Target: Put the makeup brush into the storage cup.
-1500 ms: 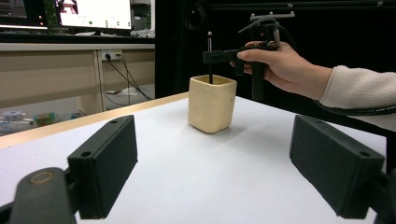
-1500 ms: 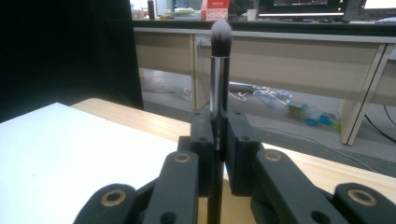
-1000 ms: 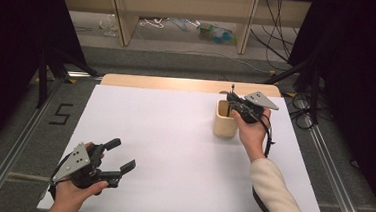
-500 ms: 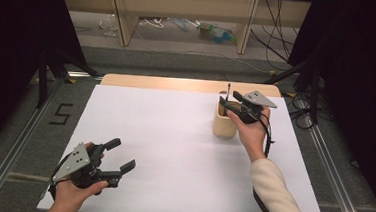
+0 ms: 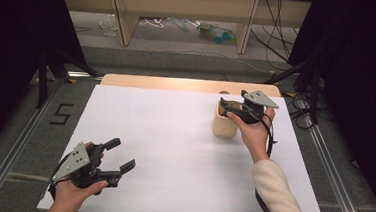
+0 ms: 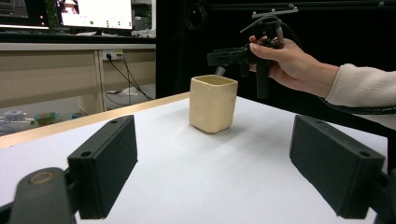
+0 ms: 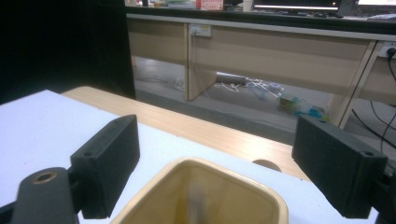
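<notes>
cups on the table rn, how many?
1. A cream square-mouthed cup stands upright toward the far right of the white table, directly under the right gripper. A blurred slim object is inside it. The left gripper is near the front left.

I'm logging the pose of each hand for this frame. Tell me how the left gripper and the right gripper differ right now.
1. The left gripper is low at the near left corner of the white table; the right gripper is at the far right.
2. The left gripper has bare table ahead of it; the right gripper is held over the mouth of the cream square cup.

Shared: both are hand-held, black, with fingers apart and nothing between them.
</notes>
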`<state>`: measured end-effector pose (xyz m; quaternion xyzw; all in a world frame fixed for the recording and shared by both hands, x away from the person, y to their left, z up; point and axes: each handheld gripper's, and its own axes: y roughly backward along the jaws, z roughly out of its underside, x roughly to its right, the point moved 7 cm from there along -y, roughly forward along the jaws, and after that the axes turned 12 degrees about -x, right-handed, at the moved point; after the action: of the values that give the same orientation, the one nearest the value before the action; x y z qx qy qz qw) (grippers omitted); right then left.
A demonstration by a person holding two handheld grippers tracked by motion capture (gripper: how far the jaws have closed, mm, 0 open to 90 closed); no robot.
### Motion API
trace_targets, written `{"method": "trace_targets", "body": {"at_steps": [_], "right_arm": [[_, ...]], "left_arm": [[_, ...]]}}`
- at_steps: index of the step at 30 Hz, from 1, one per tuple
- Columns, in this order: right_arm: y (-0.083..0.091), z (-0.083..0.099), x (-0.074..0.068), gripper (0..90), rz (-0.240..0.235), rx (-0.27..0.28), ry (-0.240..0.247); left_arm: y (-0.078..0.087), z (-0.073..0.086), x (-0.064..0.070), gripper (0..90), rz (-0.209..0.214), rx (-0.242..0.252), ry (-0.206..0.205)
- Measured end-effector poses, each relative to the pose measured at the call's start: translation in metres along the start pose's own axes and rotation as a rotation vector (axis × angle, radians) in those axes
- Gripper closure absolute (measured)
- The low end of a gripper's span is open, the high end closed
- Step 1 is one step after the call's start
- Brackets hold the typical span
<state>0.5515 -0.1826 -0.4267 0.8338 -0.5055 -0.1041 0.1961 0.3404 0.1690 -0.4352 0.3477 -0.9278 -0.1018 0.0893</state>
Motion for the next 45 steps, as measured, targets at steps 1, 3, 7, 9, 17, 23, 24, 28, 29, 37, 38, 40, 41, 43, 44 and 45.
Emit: {"method": "trace_targets", "body": {"at_steps": [1,3,7,9,17,23,24,28,29,37,38,40,41,43,44,45], "right_arm": [[0.001,0.000,0.000,16.2,0.006,-0.009,0.007],[0.003,0.000,-0.002,16.1,0.000,0.001,0.001],[0.006,0.000,-0.002,16.1,-0.003,-0.002,0.008],[0.008,0.001,-0.003,16.1,-0.005,-0.005,0.014],[0.017,0.003,-0.004,16.1,-0.026,-0.014,0.002],[0.022,0.005,-0.007,16.3,-0.035,-0.011,0.014],[0.024,0.006,-0.009,16.3,-0.040,-0.011,0.014],[0.029,0.007,-0.012,16.3,-0.048,-0.015,0.013],[0.030,0.007,-0.012,16.3,-0.048,-0.002,0.025],[0.041,0.009,-0.013,16.3,-0.054,0.004,0.026],[0.043,0.009,-0.013,16.3,-0.056,0.002,0.024],[0.046,0.011,-0.013,16.2,-0.063,-0.001,0.013],[0.048,0.012,-0.012,16.2,-0.062,0.000,0.026],[0.050,0.014,-0.013,16.2,-0.067,-0.006,0.025],[0.052,0.016,-0.013,16.1,-0.067,-0.020,0.027],[0.053,0.016,-0.013,16.1,-0.066,-0.008,0.029]], "left_arm": [[0.000,0.000,0.000,15.0,0.000,0.000,0.001],[0.000,0.000,0.000,15.0,-0.004,-0.004,0.004],[0.001,0.000,-0.001,15.0,-0.007,0.000,0.008],[0.001,0.000,-0.001,15.0,-0.008,0.000,0.007],[0.001,0.000,-0.001,15.0,-0.004,0.005,0.008],[0.001,0.000,-0.001,15.0,-0.009,0.000,0.005],[0.001,0.000,-0.001,15.0,-0.009,-0.001,0.006],[0.001,0.000,-0.001,15.0,-0.010,-0.001,0.004],[0.001,0.000,-0.001,15.0,-0.010,-0.001,0.004],[0.001,-0.001,-0.002,14.9,-0.009,0.004,0.001],[0.001,-0.001,-0.002,14.9,-0.010,0.004,0.001],[0.001,-0.001,-0.002,14.9,-0.012,0.004,0.003],[0.001,-0.001,-0.002,14.8,-0.014,0.004,0.004],[0.001,-0.001,-0.002,14.8,-0.015,0.004,0.003],[0.002,-0.001,-0.002,14.8,-0.016,0.004,0.002],[0.002,-0.001,-0.002,14.7,-0.015,0.004,0.000]]}}
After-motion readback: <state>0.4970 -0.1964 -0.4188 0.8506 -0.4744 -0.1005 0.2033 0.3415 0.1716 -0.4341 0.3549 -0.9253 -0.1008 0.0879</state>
